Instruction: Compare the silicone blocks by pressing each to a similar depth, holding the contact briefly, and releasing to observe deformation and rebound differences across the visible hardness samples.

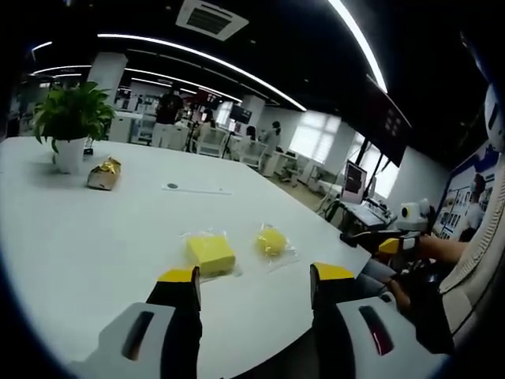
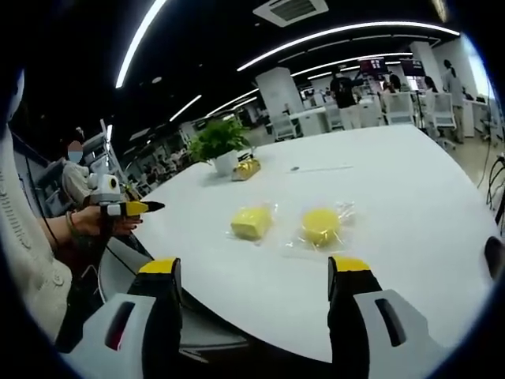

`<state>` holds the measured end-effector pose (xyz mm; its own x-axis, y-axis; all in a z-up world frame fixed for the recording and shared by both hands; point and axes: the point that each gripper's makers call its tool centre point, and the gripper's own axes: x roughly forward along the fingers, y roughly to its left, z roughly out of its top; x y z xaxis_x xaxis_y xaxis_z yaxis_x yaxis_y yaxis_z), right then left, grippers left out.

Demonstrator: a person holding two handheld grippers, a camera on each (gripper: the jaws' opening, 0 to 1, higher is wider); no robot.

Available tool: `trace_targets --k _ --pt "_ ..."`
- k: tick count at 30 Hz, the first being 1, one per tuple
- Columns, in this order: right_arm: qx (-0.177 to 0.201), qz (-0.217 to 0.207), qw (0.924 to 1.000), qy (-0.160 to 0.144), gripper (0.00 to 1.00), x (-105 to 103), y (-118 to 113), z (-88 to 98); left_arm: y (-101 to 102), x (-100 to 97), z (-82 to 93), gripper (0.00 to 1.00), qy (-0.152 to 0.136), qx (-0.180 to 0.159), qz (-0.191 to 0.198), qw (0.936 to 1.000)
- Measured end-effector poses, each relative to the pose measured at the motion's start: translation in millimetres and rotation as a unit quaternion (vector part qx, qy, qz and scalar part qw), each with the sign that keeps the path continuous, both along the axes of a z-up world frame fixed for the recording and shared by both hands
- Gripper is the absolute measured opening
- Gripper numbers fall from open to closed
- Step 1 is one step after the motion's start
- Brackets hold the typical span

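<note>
White oval worktop (image 1: 71,237): bearing all items listed.

Yellow square silicone block in clear wrapper (image 1: 210,253): flat, close to the near edge of the worktop, within easy reach for pressing; in the right gripper view at (image 2: 252,222).

Yellow round silicone block in clear wrapper (image 1: 272,241): flat, just beside the square one, apart from it, likewise near the near edge; in the right gripper view at (image 2: 319,226). Laid side by side, probably so each can be pressed in turn and compared.

Left tool (image 1: 254,286): yellow-tipped black jaws set wide, holding nothing, poised above the near edge, aimed toward both blocks, touching neither.

Right tool (image 2: 257,278): jaws likewise wide, nothing between them, off the near edge, facing both blocks, clear of them.

Green potted plant in white pot (image 1: 69,122): far end of worktop, well apart from the blocks.

Gold foil-wrapped packet (image 1: 104,174): just beside the pot.

Slim white strip (image 1: 196,189): mid-worktop, kind not discernible.

Task status, judged: no block pressed yet; approach stage.
</note>
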<state>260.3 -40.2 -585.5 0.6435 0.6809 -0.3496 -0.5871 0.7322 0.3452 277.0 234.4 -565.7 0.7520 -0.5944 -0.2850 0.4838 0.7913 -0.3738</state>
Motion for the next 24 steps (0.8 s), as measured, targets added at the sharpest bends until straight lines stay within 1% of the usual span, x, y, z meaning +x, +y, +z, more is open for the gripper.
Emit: trace_targets --k 12,24 --pt "0.003 -0.002 1.0000 -0.002 0.70 1.1 -0.5 0.3 -2.3 -2.6 4.9 0.55 0.001 0.002 0.000 1.0000" --pt "-0.001 -0.002 1.0000 0.003 0.70 -1.3 1.2 -3.4 -2.8 -4.2 3.9 0.55 0.005 0.000 -0.002 1.0000"
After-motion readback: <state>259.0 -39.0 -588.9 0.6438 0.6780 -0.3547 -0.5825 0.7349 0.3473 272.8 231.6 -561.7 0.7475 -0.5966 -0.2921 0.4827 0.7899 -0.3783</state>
